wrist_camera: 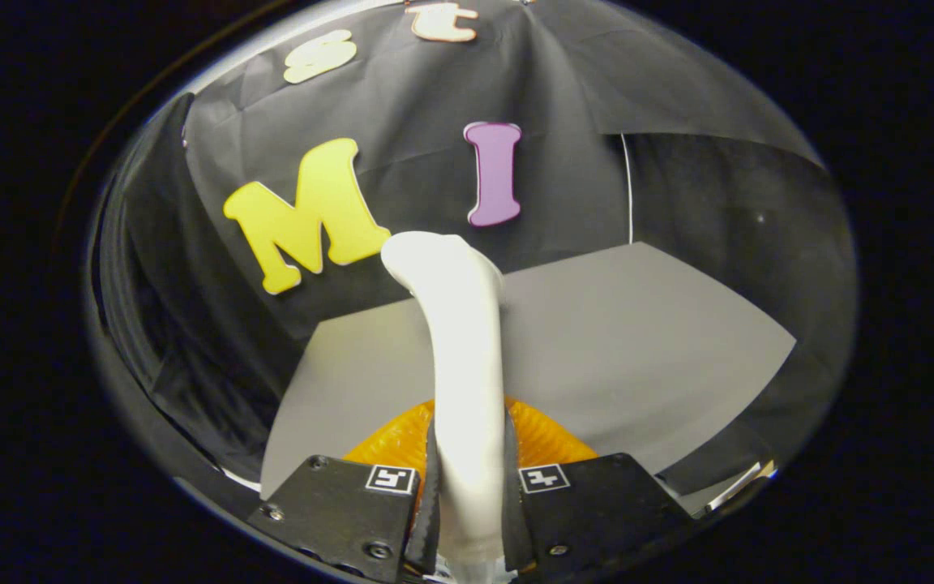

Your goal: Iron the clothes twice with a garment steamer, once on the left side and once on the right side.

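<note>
- No readable text, brand, number or label on anything in view.
- Hand-held gripper (471, 487): each of its two finger blocks carries one small square black-and-white fiducial marker (391, 478), a coded pattern and not legible characters.
- The fingers are closed on the white steamer handle (460, 365), which is plain and unmarked.

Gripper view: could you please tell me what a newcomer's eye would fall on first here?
First comes the white garment steamer, rising tall between the fingers of the tongs, which are shut on its handle, its curved head reaching up against the black cloth wall. Next is the orange garment, lying just ahead of the fingers behind the steamer, on the grey tabletop.
</note>
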`<state>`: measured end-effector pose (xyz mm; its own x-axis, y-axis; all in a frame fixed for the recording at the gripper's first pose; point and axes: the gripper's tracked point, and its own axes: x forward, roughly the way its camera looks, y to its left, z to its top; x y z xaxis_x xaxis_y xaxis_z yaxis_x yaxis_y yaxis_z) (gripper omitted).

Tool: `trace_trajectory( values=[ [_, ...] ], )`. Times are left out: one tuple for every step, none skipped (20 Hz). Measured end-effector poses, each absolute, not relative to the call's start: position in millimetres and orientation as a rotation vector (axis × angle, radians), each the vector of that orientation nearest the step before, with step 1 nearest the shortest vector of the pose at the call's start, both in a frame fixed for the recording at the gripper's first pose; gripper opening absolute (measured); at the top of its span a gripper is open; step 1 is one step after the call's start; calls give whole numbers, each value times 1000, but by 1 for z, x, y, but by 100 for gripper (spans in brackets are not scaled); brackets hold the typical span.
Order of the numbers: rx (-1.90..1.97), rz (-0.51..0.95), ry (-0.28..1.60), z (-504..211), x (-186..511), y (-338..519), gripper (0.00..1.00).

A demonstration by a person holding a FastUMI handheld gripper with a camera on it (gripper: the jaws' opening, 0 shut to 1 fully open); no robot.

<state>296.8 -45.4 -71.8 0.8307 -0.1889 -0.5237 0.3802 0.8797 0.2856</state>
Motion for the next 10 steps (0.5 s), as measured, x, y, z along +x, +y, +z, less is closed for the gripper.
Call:
trace_trajectory(
  values=[
    [388,-306,468,-58,293,-41,33],
    [384,-301,429,-43,290,-36,33],
    [379,-295,387,-27,284,-31,33],
    [372,-288,348,-13,279,-24,33],
    [369,-279,312,4,274,-16,33],
    [367,-266,278,17,270,-7,33],
    [366,-253,248,30,266,2,33],
    [364,-239,220,41,260,11,33],
    [361,-226,194,54,254,20,33],
    [356,-215,171,65,252,29,33]
  ],
)
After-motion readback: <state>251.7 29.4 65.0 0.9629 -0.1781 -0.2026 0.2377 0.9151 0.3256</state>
